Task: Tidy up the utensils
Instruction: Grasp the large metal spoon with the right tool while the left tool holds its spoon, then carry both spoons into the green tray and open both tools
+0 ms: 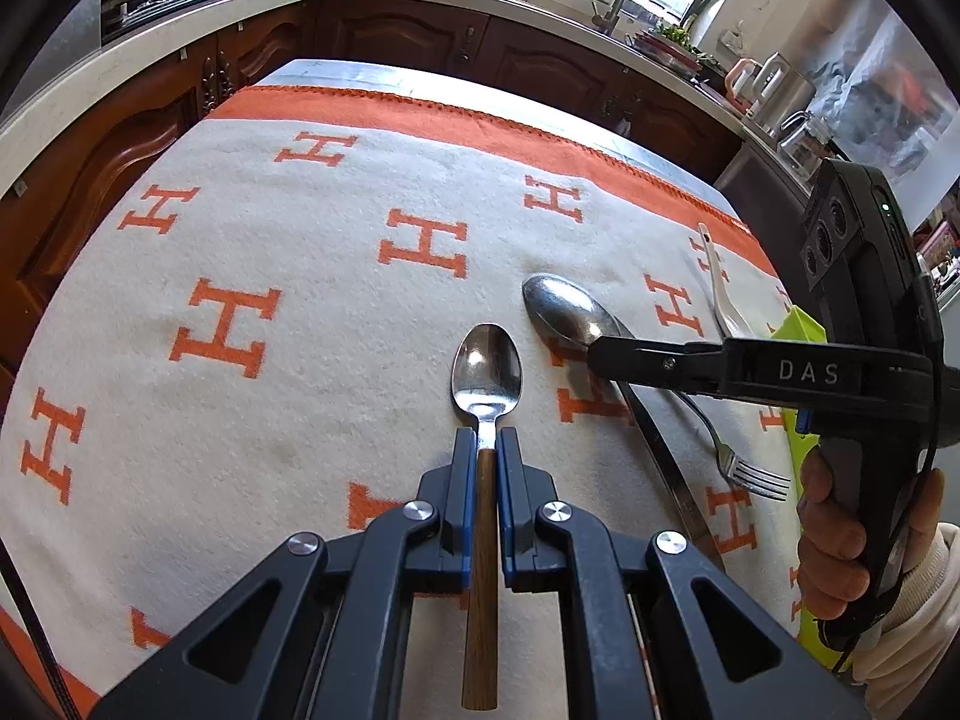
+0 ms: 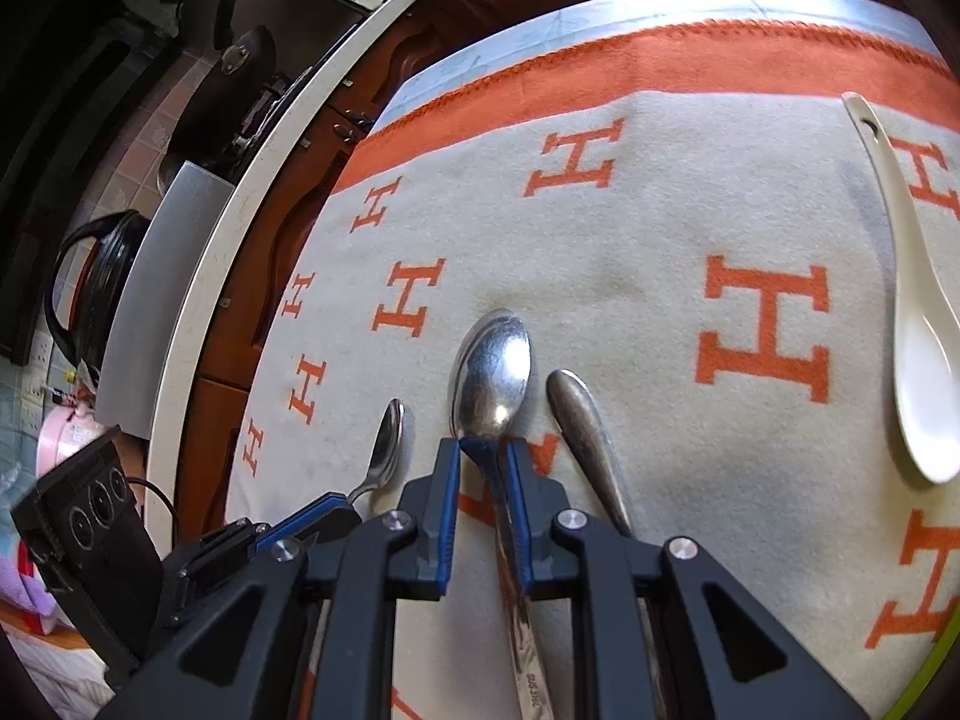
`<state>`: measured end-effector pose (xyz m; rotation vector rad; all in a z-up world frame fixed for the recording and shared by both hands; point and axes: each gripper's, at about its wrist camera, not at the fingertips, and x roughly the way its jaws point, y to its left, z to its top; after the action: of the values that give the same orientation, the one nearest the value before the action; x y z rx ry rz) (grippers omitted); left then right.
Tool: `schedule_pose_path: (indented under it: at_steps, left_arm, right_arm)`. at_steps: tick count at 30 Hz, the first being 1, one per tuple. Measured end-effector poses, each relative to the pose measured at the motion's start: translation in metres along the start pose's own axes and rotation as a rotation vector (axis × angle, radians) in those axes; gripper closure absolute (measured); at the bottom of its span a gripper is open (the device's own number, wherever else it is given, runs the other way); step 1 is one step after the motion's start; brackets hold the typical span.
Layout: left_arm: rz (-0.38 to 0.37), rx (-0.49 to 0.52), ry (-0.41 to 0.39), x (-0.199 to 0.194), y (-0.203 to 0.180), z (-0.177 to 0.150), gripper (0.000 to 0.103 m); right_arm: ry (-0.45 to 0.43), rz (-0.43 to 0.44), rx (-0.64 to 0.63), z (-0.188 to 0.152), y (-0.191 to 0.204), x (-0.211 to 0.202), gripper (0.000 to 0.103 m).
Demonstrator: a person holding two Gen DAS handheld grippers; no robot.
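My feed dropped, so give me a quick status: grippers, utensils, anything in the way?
Left gripper shut on wooden-handled spoon. Right gripper open around big steel spoon lying on blanket. White ceramic spoon off to the side, nothing blocking.

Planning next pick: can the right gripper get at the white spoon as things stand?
Probably yes. The white spoon lies alone on the cloth, with only a flat metal handle in between. The right gripper must first clear the steel spoon lying between its jaws.
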<state>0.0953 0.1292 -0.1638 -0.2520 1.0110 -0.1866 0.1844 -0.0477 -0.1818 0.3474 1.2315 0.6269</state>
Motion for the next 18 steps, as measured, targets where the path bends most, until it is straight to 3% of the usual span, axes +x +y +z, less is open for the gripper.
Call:
schedule_pose_path:
  at_steps: [6, 13, 18]
  left_arm:
    - [0.005, 0.005, -0.010, -0.004, -0.001, 0.003, 0.099]
    - [0.000, 0.027, -0.028, -0.013, -0.010, 0.004, 0.099]
    - [-0.040, 0.067, -0.046, -0.029, -0.029, 0.006, 0.099]
  right_arm:
    - [-0.056, -0.151, -0.173, -0.013, 0.031, -0.004, 0.101]
    - [-0.121, -0.199, -0.201, -0.026, 0.041, -0.020, 0.101]
    - [-0.210, -0.190, -0.182, -0.040, 0.045, -0.056, 0.101]
